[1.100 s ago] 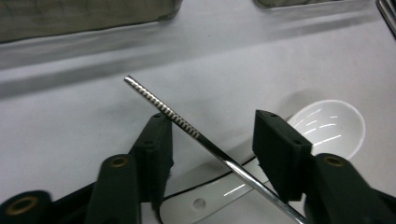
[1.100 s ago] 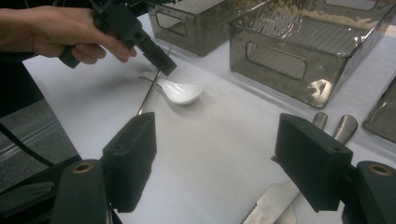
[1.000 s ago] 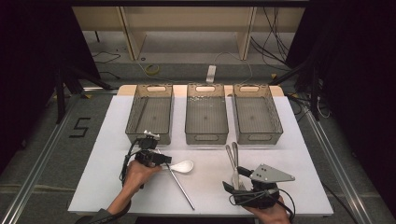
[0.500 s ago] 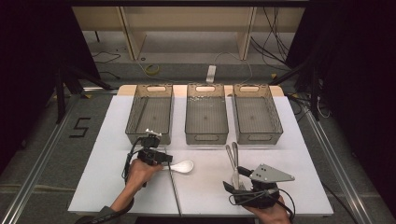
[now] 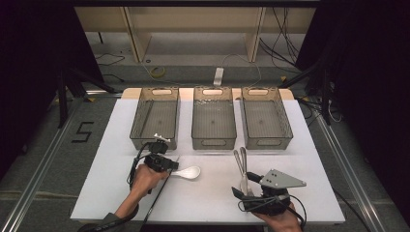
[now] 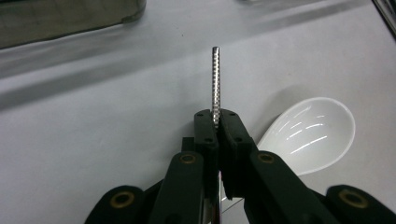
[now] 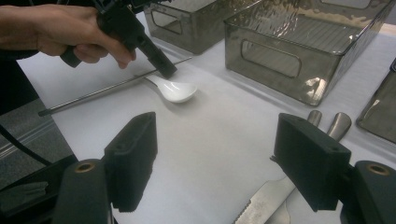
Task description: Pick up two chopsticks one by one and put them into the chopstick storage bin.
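Beside the white spoon [image 6: 308, 135], the left gripper [image 6: 217, 122] had just clamped its jaws tight on the thin metal rod [image 6: 215, 81].

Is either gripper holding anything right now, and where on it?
The left gripper is shut on the metal chopstick, near its patterned end. The right gripper is open, holding nothing.
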A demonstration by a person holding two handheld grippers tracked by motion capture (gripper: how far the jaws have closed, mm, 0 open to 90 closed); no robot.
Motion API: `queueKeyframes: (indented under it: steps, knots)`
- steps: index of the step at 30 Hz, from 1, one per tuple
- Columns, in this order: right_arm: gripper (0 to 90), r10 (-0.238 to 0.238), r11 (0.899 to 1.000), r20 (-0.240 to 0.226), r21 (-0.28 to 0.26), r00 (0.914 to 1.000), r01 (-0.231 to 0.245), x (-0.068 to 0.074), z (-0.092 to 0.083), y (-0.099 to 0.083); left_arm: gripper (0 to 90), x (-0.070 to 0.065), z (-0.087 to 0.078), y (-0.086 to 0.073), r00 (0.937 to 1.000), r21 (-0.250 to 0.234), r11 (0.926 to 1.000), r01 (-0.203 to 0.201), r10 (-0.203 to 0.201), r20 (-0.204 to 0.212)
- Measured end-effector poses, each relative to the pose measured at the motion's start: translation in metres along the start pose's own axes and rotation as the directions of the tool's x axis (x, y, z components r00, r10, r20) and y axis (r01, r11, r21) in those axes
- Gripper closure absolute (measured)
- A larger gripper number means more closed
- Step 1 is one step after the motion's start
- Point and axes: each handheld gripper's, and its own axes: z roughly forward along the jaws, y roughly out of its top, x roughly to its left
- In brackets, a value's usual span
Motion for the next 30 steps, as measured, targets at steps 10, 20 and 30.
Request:
queueKeyframes:
  steps: [10, 20, 30]
  knots:
    - [31.2, 0.009, 1.0, 0.004, -0.004, 1.0, -0.009, -0.001, -0.001, 0.0, 86.1, -0.004, -0.018, 0.004, 0.9971, -0.042, 0.9965, -0.072, 0.073, 0.021]
    - [31.1, 0.014, 1.0, 0.008, -0.018, 0.9999, -0.014, -0.003, -0.003, 0.0, 86.1, -0.006, -0.052, 0.012, 0.9908, -0.145, 0.9813, -0.127, 0.132, 0.027]
    - [31.0, 0.019, 1.0, 0.013, -0.02, 0.9997, -0.019, -0.004, -0.003, 0.0, 86.1, 0.007, -0.077, 0.024, 0.9894, -0.197, 0.9709, -0.136, 0.144, 0.023]
